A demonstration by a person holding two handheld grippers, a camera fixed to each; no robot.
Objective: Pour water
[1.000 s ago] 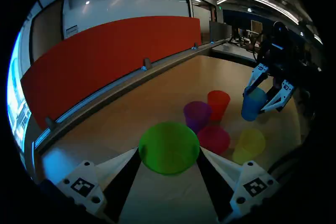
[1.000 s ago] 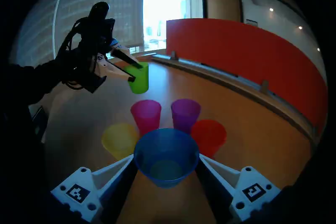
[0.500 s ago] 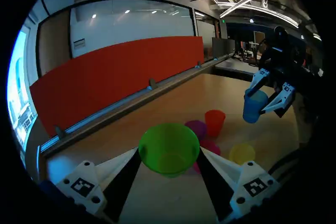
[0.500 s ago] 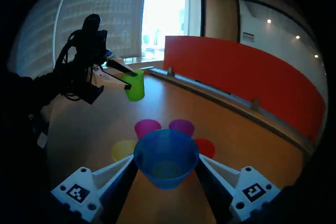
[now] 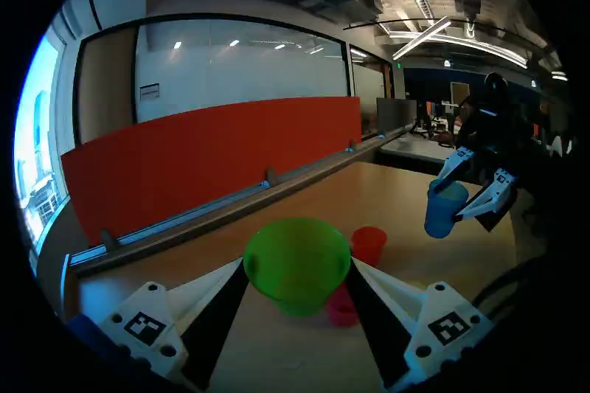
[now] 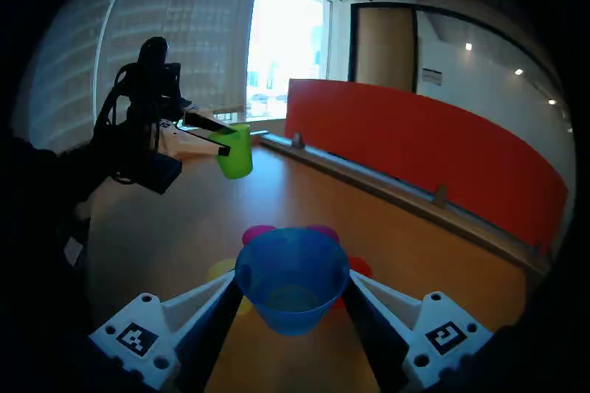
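Observation:
My left gripper (image 5: pixel 296 269) is shut on a green cup (image 5: pixel 296 264), held upright above the wooden table (image 5: pixel 413 209). My right gripper (image 6: pixel 292 286) is shut on a blue cup (image 6: pixel 292 284), also upright and lifted. In the left gripper view the blue cup (image 5: pixel 444 208) hangs at the right, pinched by the right gripper (image 5: pixel 472 190). In the right gripper view the green cup (image 6: pixel 234 150) is at upper left, in the left gripper (image 6: pixel 221 138). On the table below stand a red cup (image 5: pixel 368 245) and a magenta cup (image 5: pixel 341 307).
A red partition (image 5: pixel 221 142) with a metal rail runs along the table's far edge. In the right gripper view a bright window (image 6: pixel 284 54) lies behind, and the rims of a yellow cup (image 6: pixel 221 270) and a purple cup (image 6: pixel 323 230) peek out around the blue cup.
Both grippers have risen with their cups. The cups on the table have dropped lower in both views and are now largely hidden behind the held cups.

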